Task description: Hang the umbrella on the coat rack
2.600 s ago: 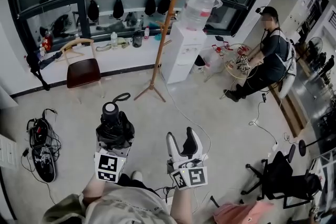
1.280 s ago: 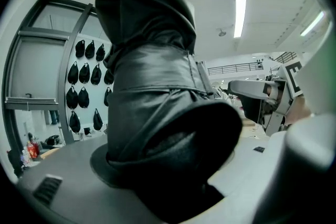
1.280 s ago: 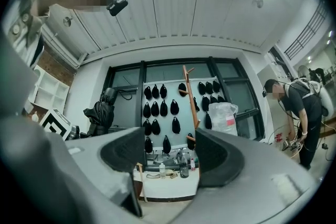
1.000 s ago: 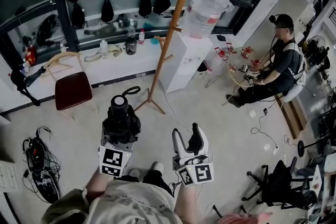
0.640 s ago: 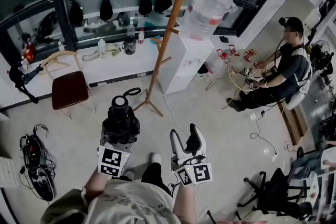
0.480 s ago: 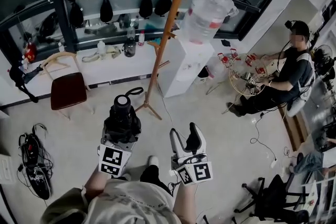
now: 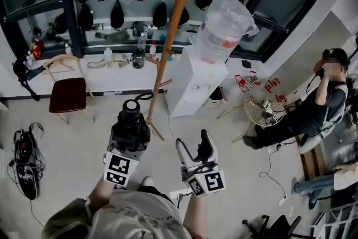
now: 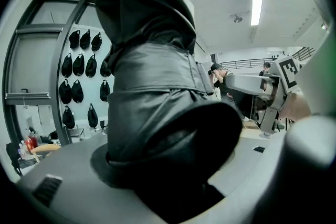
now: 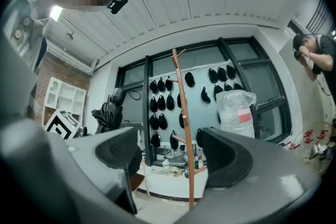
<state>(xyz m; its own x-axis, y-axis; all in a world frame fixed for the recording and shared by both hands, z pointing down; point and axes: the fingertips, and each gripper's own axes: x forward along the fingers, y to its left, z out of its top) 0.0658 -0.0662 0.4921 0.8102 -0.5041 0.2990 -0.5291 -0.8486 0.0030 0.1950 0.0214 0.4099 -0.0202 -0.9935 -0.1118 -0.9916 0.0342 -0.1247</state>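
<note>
The person is holding both grippers out ahead, low over the floor (image 7: 67, 148). The left gripper (image 7: 128, 136) is clamping its jaws on the folded black umbrella (image 7: 130, 123). The jaws are standing part-way apart around the bundled fabric, which is filling nearly all of the left gripper view (image 8: 152, 113). The round handle end is pointing away from the person, and a thin strap loop (image 7: 146, 96) is trailing off it toward the rack's feet.

The right gripper (image 7: 194, 149) is carrying nothing. Its jaws have just been opening wider and are now gaping. In the right gripper view only the distant room is showing between them (image 9: 170, 152).

The wooden coat rack (image 7: 170, 42) is standing just beyond the umbrella, its pole rising between the grippers and the back wall. The umbrella is not hanging on any of its pegs. In the right gripper view the pole (image 9: 181, 128) is lining up in the gap between the jaws, well beyond them.

A white water dispenser (image 7: 187, 87) with a big clear bottle (image 7: 224, 25) is standing just right of the rack. A dark-seated chair (image 7: 68, 93) is sitting off to the left, and another person (image 7: 319, 112) is sitting at the far right.
</note>
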